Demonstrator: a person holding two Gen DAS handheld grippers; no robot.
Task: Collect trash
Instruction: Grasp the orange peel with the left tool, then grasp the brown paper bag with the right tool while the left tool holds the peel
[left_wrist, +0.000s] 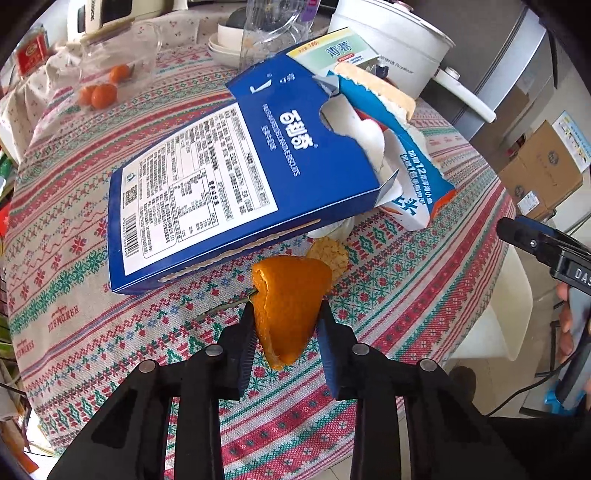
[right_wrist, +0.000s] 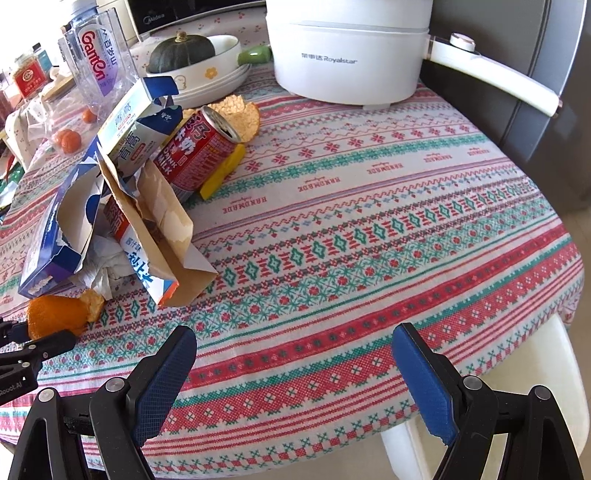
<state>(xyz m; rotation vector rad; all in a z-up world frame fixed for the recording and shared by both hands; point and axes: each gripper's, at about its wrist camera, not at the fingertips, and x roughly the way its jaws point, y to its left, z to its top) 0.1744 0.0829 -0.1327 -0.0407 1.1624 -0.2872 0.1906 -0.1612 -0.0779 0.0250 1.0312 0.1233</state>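
The left claw (left_wrist: 286, 314) is pinching a piece of orange peel (left_wrist: 290, 306) between its two pads, one on each side of the peel's lower half. The peel stands roughly upright in the grip: its long axis runs away from the camera along the fingers, the broad curled end toward the pile of rubbish and the narrow tip hanging back between the jaws. It sits just above the patterned cloth of the counter (left_wrist: 424, 295), near the counter's front edge, just in front of the blue biscuit box (left_wrist: 207, 192). That box lies tilted, its long axis slanting from lower left to upper right in the left wrist view, its torn open end resting on the torn milk carton (left_wrist: 399, 162). A second scrap of peel (left_wrist: 328, 254), pale side up, lies on the cloth just behind the held piece. From the right wrist view, a red drink can (right_wrist: 195, 155) lies on its side behind the cartons, its opened top pointing toward the white electric pot (right_wrist: 347, 51). The right claw (right_wrist: 295, 384) is spread wide over bare cloth with nothing between its pads.
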